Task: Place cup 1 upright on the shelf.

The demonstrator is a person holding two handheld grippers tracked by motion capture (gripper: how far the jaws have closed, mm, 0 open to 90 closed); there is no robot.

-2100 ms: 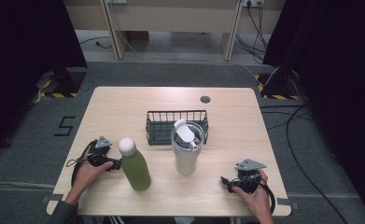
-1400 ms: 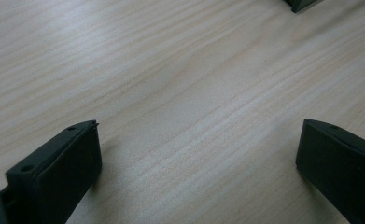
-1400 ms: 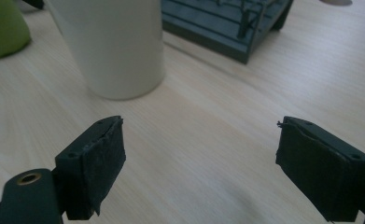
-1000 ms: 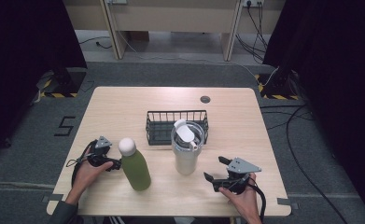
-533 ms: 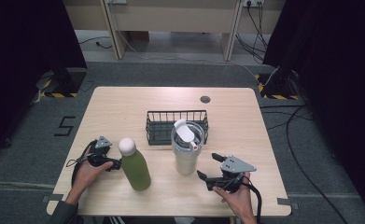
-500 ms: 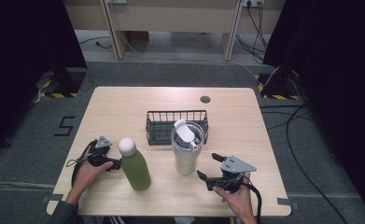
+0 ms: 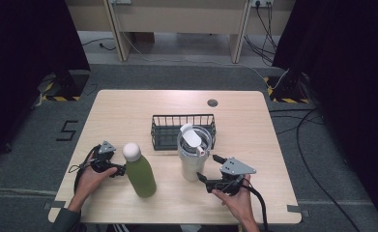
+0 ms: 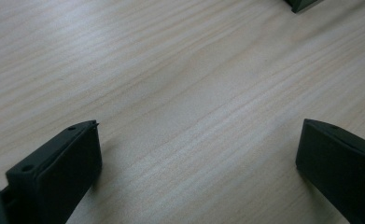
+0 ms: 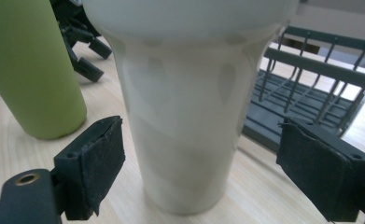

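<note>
The right claw sits low over the light wooden counter, held in the person's right hand at the near right edge. Its two black jaws are spread wide, one on each side of the tall white tapered plastic tumbler, and in the right gripper view the foam-faced pads stand clear of the tumbler's wall with a gap on either side (nothing is pinched). The tumbler stands upright near the middle of the counter, its lid with a raised white flap on top, just in front of the dark wire rectangular basket, whose bars show behind the tumbler in the right gripper view.

To the tumbler's left stands the olive-green cylindrical bottle with a rounded white cap, upright and apart from the tumbler; its green side fills the left of the right gripper view.

The left claw lies on the counter just beside the green bottle, held in the person's left hand. In the left gripper view its jaws are spread far apart over bare wood grain, with nothing between them.

A small dark round grommet is set in the counter toward the far edge, well behind the basket.
</note>
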